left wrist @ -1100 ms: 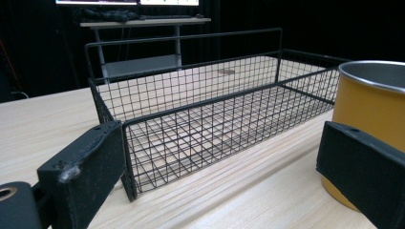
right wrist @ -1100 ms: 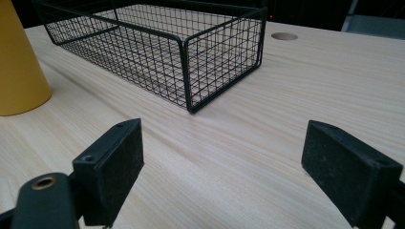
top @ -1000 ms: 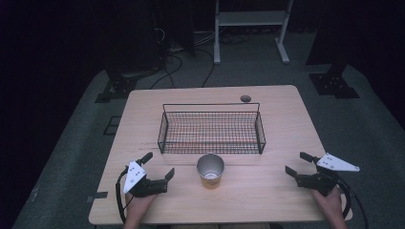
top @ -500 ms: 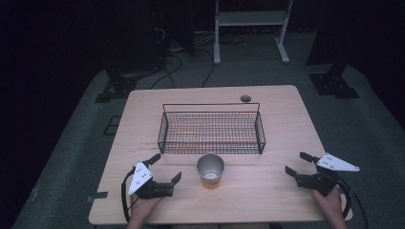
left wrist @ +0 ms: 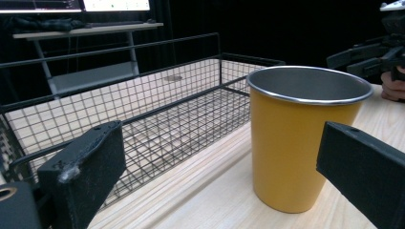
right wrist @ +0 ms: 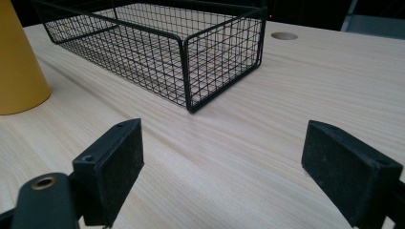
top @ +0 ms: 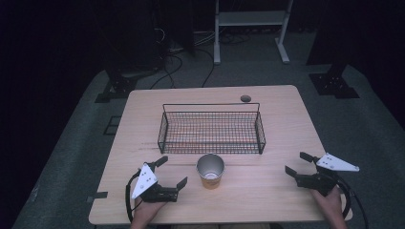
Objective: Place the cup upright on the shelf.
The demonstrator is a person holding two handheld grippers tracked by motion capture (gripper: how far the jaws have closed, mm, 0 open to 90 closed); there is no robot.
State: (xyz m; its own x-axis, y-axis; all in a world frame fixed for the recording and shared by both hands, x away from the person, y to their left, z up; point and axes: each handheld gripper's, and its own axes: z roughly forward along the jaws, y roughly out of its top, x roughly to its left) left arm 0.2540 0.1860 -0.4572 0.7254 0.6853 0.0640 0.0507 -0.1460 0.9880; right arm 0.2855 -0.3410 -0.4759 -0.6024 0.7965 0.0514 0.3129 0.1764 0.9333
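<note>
At the near edge of the bench (top: 267, 200), the left gripper (top: 172, 171) and right gripper (top: 296, 163) both hold their fingers spread open, empty. Between them, nearer the left, stands the yellow cup (top: 210, 171), just before the wire basket (top: 211, 133).

Our desk (top: 286, 124) and its load

We see pale wood bearing a black wire basket (top: 211, 128) toward the back and a yellow cup (top: 210, 171) upright just before it, apart from the wire; a round hole (top: 245, 98) sits near the far edge.
</note>
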